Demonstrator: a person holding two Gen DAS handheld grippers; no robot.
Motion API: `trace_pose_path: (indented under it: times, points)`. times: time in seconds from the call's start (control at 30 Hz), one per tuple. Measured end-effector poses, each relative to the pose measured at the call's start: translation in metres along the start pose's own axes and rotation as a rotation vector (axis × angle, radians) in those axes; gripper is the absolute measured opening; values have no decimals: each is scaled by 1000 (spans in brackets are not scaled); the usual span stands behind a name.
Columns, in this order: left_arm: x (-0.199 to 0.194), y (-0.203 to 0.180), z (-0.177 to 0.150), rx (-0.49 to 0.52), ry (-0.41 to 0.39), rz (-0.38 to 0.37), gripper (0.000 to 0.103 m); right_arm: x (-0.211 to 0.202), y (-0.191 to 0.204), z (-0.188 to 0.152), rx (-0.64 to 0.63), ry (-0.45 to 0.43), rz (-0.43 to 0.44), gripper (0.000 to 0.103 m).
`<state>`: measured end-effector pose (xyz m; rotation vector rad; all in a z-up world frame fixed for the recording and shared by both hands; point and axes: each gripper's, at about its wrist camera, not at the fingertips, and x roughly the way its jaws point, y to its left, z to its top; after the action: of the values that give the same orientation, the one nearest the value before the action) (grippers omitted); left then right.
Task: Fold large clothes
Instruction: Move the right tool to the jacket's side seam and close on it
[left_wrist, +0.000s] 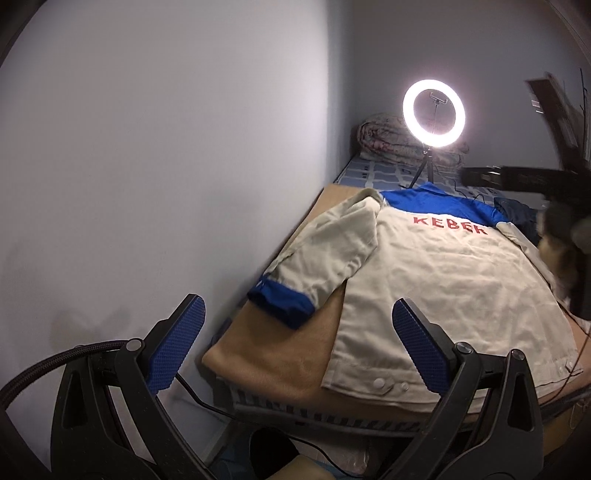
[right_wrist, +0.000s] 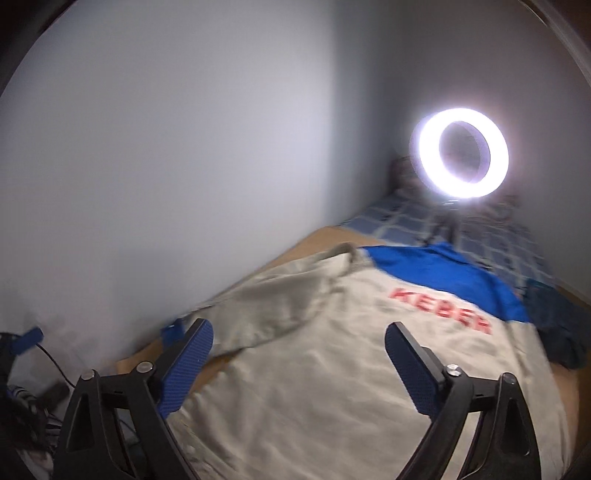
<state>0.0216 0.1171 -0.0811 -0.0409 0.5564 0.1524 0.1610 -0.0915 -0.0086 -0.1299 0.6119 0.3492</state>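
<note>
Jacket (left_wrist: 436, 280), beige with a blue yoke and red lettering "KEBER", lies back-up and spread flat on a tan blanket (left_wrist: 273, 354) covering the near end of a bed.

Left wrist view: my left gripper (left_wrist: 295, 343) hangs above the near edge of the bed with its blue-padded fingers (left_wrist: 179, 343) spread wide and nothing between them. One sleeve (left_wrist: 317, 266) is folded inward across the jacket's left side, its blue cuff (left_wrist: 280, 302) resting on the blanket. White snap buttons show along the hem nearest me. Behind the jacket a lit ring light (left_wrist: 434, 113) stands on a small tripod on a blue checked sheet (left_wrist: 373, 173), with a rolled quilt (left_wrist: 384, 138) against the far wall. At the right edge a dark blurred shape, my right gripper (left_wrist: 524, 181), reaches over the bed.

Right wrist view: my right gripper (right_wrist: 299, 369) hovers over the jacket's back, fingers spread wide, no cloth pinched. The picture is motion-blurred. A dark garment (right_wrist: 554, 332) lies just beside the jacket's right shoulder.
</note>
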Motion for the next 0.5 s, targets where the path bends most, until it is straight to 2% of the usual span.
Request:
trace_pose_path:
  times: [0.17,0.23,0.33,0.37,0.43,0.5]
  points:
    - [10,15,-13,-30,22,2,103,62,37,11,-70,94,84,88]
    - [14,20,-19,-42,41,-6,103,84,47,12,-78,151,123,78]
    - [21,29,-27,-57,69,-19,103,131,72,10,-96,248,214,69]
    - [23,31,-29,-59,76,-19,103,143,80,9,-108,269,234,67]
    - [25,35,-34,-58,84,-18,102,165,98,5,-148,306,268,58]
    - [28,38,-38,-59,92,-15,102,183,116,-1,-187,346,304,56]
